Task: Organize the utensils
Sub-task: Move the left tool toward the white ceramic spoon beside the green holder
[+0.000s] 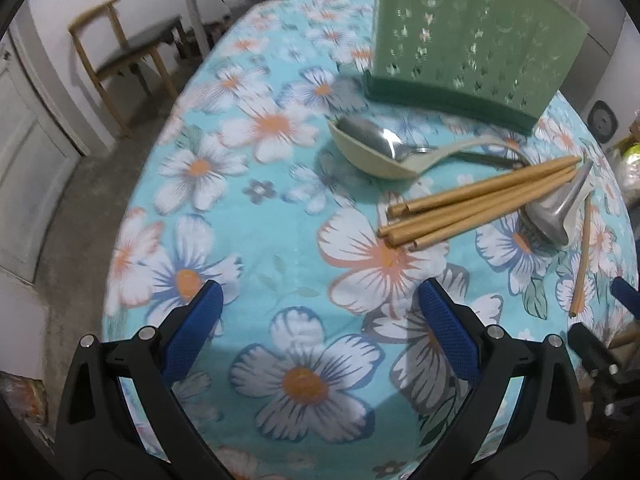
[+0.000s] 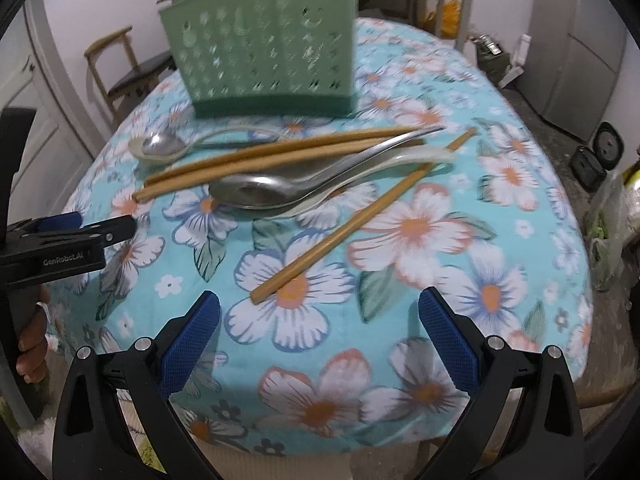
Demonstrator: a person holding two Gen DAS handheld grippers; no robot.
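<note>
A green perforated utensil holder (image 1: 468, 44) (image 2: 264, 60) stands at the far side of the floral table. In front of it lie a cream spoon with a metal spoon in it (image 1: 376, 148) (image 2: 160, 146), a bundle of wooden chopsticks (image 1: 476, 200) (image 2: 260, 160), a steel spoon stacked on a cream spoon (image 1: 556, 212) (image 2: 280, 188), and a single chopstick (image 1: 582, 256) (image 2: 352, 220). My left gripper (image 1: 316, 320) is open and empty, short of the chopstick bundle. My right gripper (image 2: 318, 324) is open and empty, just before the single chopstick's near end.
The table is covered by a turquoise flowered cloth (image 1: 248, 208) (image 2: 440, 280). A wooden chair (image 1: 120, 60) (image 2: 124, 72) stands beyond the far left edge. The left gripper also shows at the left of the right wrist view (image 2: 72, 240). Bags and boxes lie on the floor at the right (image 2: 600, 160).
</note>
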